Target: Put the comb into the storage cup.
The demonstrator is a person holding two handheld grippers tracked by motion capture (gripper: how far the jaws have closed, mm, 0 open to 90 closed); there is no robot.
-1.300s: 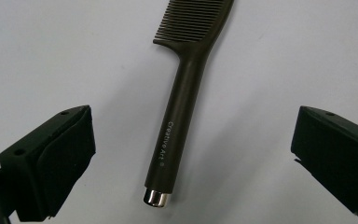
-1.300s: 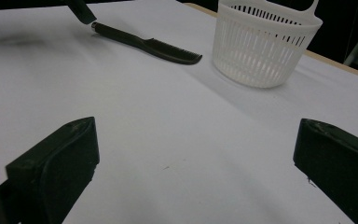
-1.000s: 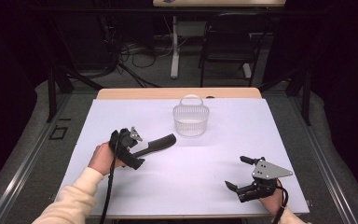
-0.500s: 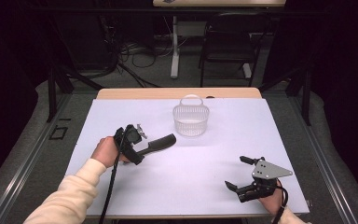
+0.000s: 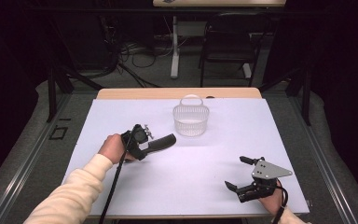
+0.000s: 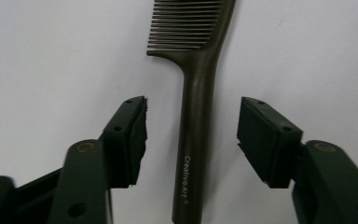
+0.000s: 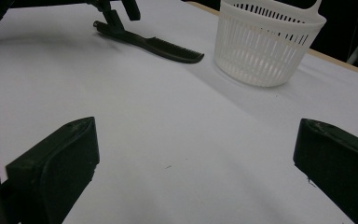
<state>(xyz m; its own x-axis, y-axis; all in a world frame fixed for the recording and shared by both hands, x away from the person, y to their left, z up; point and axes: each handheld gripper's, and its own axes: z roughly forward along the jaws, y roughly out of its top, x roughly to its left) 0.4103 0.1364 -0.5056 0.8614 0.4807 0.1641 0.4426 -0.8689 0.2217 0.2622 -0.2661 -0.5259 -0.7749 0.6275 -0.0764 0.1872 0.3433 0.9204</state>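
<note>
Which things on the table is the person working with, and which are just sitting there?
Looks in use:
comb, lying flat on the white table
left gripper, open, jaws either side of the comb's handle

Just sitting there for now:
white basket, apart from the comb
right gripper, open, holding nothing
chair on the floor behind the table

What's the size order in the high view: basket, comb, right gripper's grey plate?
1. White basket, the largest as it looks.
2. Grey plate on the right gripper.
3. Comb; the left gripper covers its handle, so its rank against the plate is unsure.
</note>
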